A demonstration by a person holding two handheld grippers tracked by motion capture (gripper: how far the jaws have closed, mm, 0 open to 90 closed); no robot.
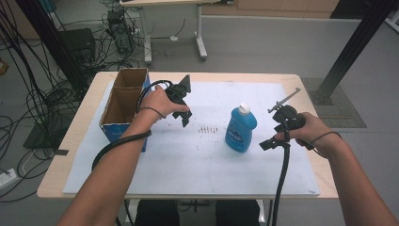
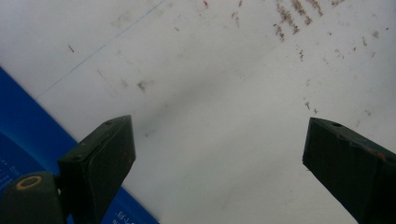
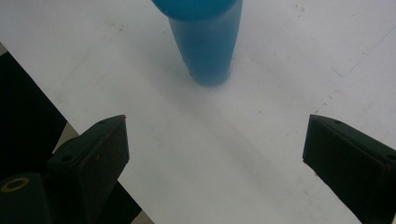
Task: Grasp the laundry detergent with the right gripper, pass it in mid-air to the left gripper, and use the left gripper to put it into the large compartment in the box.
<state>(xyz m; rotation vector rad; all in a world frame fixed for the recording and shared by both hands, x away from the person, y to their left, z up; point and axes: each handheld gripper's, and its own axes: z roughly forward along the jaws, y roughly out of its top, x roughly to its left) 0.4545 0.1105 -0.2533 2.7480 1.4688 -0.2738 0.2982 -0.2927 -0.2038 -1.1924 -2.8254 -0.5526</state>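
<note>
A blue bottle (image 1: 241, 129) with a white cap stands upright on the white mat (image 1: 211, 165), right of centre. My right gripper (image 1: 282, 123) is held just right of it, apart from it. In the right gripper view the right gripper (image 3: 217, 122) is open and empty, and the bottle's base (image 3: 205, 46) stands ahead of the jaws. My left gripper (image 1: 185, 101) hovers over the mat beside an open cardboard box (image 1: 109, 130) with blue sides. In the left gripper view the left gripper (image 2: 217, 128) is open with bare mat between the jaws and the box's blue wall (image 2: 23, 135) at its left.
Brown smudges (image 1: 209, 129) mark the mat between the two grippers, and the same smudges (image 2: 289, 18) lie ahead of the left jaws. The table's near edge (image 3: 60, 135) runs close to the right gripper. Cables and a desk frame (image 1: 200, 42) stand on the floor beyond the table.
</note>
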